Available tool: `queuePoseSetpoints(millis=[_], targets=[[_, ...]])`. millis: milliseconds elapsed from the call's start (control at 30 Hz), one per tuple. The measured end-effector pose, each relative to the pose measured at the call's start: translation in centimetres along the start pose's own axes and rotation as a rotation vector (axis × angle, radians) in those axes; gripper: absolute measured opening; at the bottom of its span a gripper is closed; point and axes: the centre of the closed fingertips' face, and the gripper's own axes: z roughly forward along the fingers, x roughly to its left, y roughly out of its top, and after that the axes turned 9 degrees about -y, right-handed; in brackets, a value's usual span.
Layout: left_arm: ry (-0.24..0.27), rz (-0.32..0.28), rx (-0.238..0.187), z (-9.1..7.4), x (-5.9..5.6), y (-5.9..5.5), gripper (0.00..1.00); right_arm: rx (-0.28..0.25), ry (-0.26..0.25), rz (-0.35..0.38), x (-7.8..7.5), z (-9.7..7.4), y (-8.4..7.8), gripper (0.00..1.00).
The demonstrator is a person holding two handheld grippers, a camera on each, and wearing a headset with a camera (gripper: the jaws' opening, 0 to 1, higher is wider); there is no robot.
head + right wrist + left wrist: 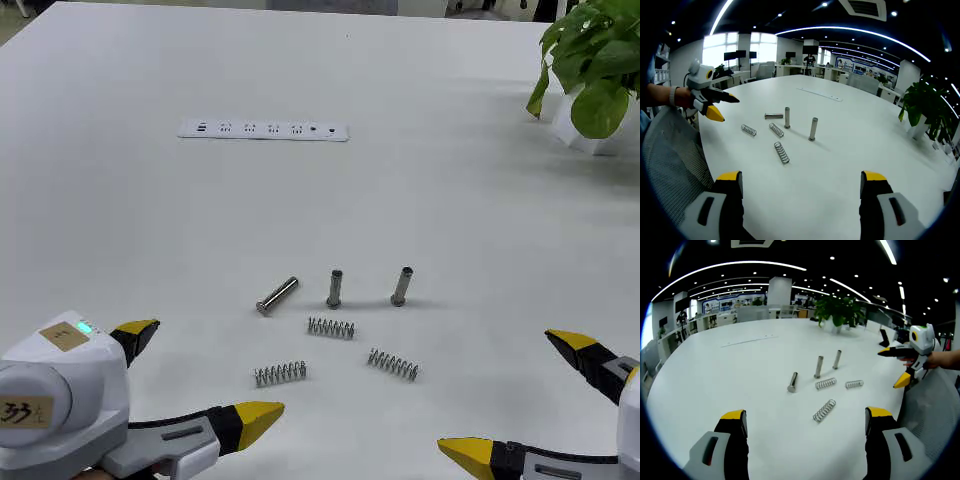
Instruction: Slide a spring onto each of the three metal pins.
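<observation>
Three metal pins rest on the white table: one pin (277, 295) lies on its side, a second pin (335, 288) and a third pin (402, 286) stand upright. Three springs lie loose in front of them: a left spring (280, 373), a middle spring (331, 327) and a right spring (393, 364). My left gripper (195, 372) hovers open at the near left edge, nothing between its yellow tips. My right gripper (520, 398) hovers open at the near right, also empty. The pins (818, 367) and springs (824, 410) lie ahead of the left gripper (805, 420); the right gripper (802, 181) faces them too.
A white power strip (264, 129) lies farther back on the table (150, 230). A potted green plant (593, 70) stands at the far right corner. A mesh chair back (670, 165) sits near the table's front edge.
</observation>
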Motion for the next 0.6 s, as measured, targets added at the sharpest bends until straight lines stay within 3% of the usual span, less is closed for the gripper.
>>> queuePoseSetpoints(millis=[600], targets=[[0.008, -0.013, -0.013, -0.14, 0.27, 0.13, 1.0, -0.019, -0.007, 0.025, -0.22, -0.01, 0.45, 0.99]])
